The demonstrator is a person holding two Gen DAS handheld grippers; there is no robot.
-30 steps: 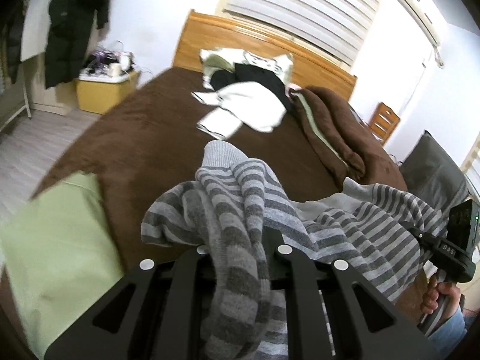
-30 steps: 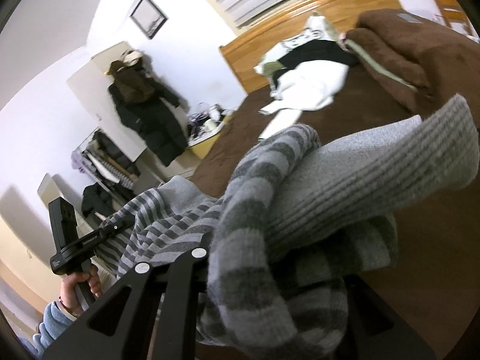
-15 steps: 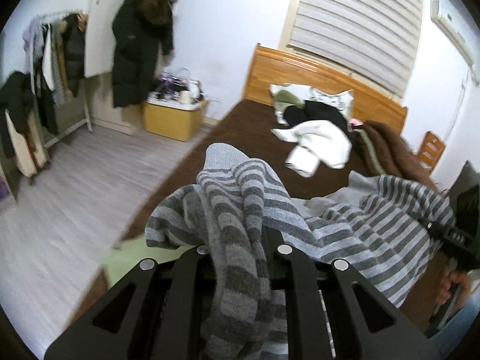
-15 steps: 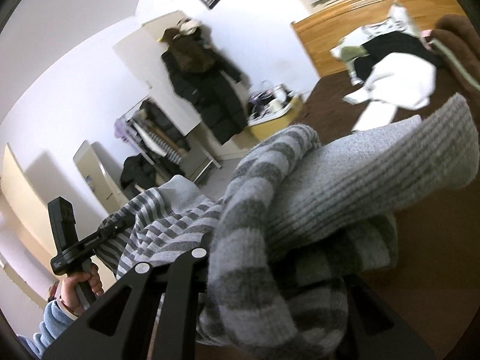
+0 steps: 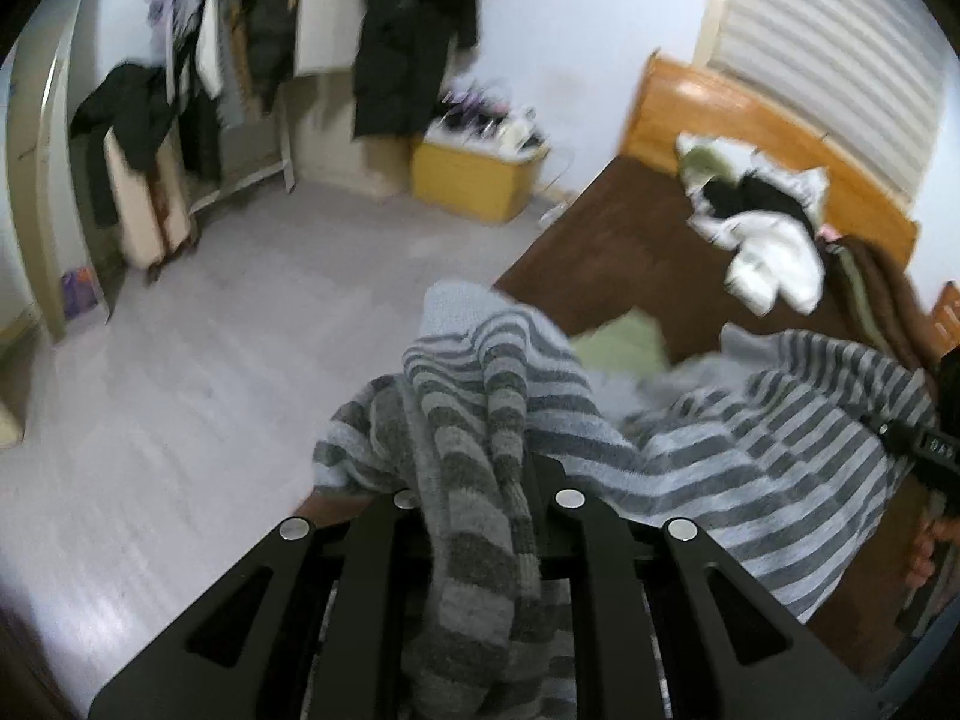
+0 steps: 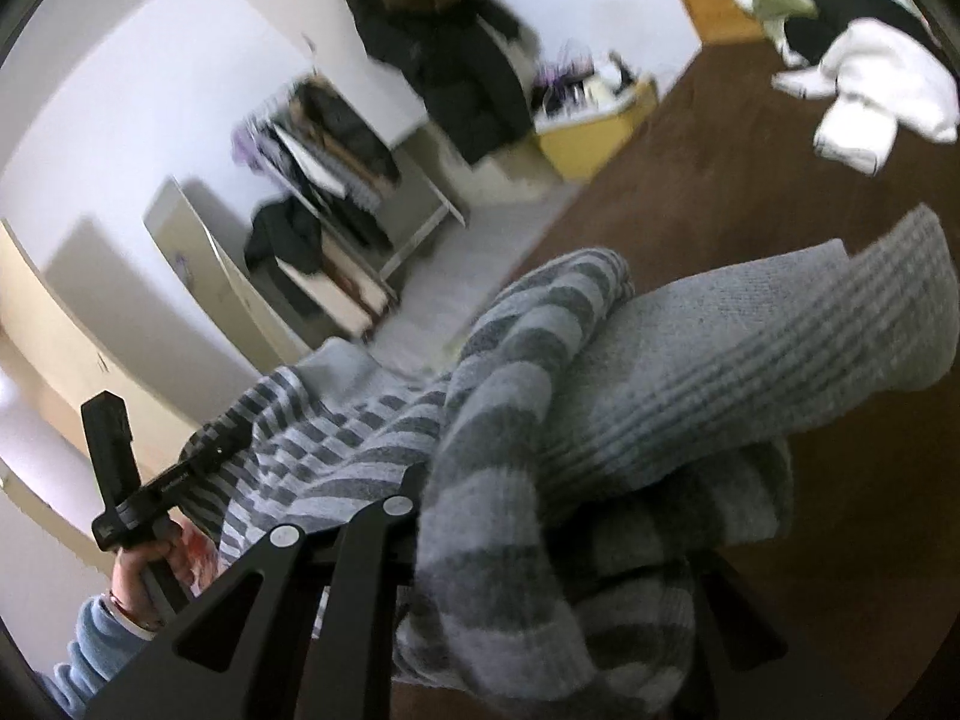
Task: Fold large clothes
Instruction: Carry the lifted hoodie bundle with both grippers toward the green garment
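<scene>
Left gripper (image 5: pixel 480 480) fingers clamped on bunched striped sweater (image 5: pixel 750 438); right gripper (image 6: pixel 540 510) likewise. Sweater spans between both, long axis gripper to gripper, above brown bed (image 6: pixel 690 192) ahead. Neither hand nearer.

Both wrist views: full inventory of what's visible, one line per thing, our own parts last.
striped sweater: 1, grey on light grey, stretched between both grippers
bed: 1, brown cover, right side
headboard: 1, orange wood, far end of the bed
clothes pile: 1, white, black, pale green, on the bed by the headboard
green cloth: 1, pale green, on the bed behind the sweater
brown blanket: 1, bunched at the bed's right edge
yellow box: 1, on the floor beside the bed, clutter on top
dark coat: 1, hanging on the wall
clothes rack: 1, far left, mixed garments
blinds: 1, white, above the headboard
left gripper: black, jaws shut on sweater
right gripper: black, jaws shut on sweater
left hand: light blue sleeve
</scene>
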